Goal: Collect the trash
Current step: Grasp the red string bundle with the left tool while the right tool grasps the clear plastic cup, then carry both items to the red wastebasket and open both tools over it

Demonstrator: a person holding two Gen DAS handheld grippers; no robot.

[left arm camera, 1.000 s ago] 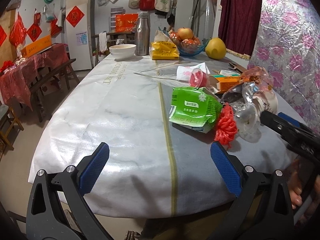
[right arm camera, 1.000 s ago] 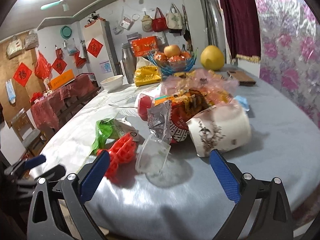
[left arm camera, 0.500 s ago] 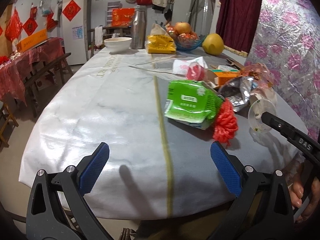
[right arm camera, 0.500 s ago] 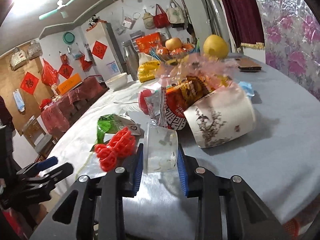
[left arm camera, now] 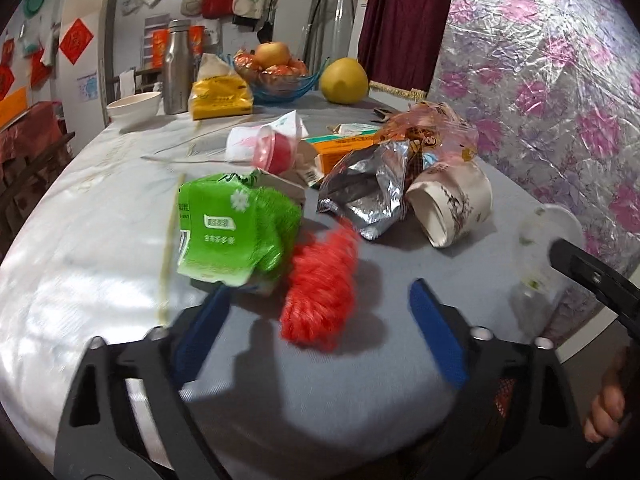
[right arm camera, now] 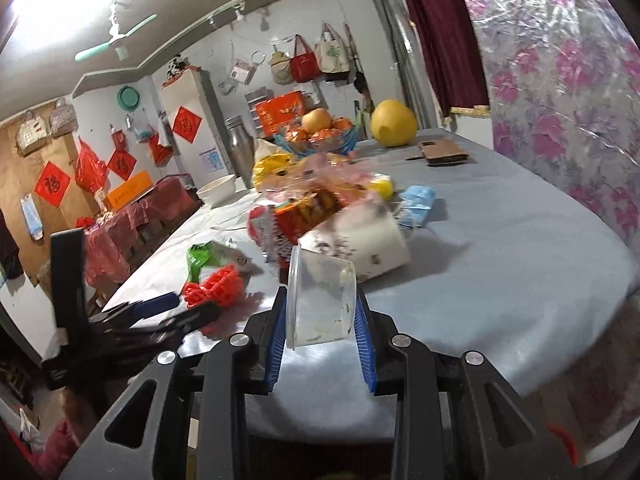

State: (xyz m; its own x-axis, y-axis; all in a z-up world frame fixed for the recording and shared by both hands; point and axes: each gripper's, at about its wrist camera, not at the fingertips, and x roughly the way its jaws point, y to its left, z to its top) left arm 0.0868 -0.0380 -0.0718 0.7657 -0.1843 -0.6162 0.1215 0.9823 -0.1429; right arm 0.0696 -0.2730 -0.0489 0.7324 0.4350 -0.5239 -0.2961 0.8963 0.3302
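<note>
While right tool clamps clear cup, left tool spread, red mesh between.

Cloth-covered table. Resting directly on it: green packet, red mesh, foil wrapper, tipped paper cup, white bowl, pomelo.

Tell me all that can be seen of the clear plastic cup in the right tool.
The cup is a clear, thin plastic tub with a wider rim at one end. It looks empty except for small greenish and white bits stuck to its inner wall. It lies on its side, rim to the left, clamped between the blue pads of the right tool, above the near table edge.
</note>
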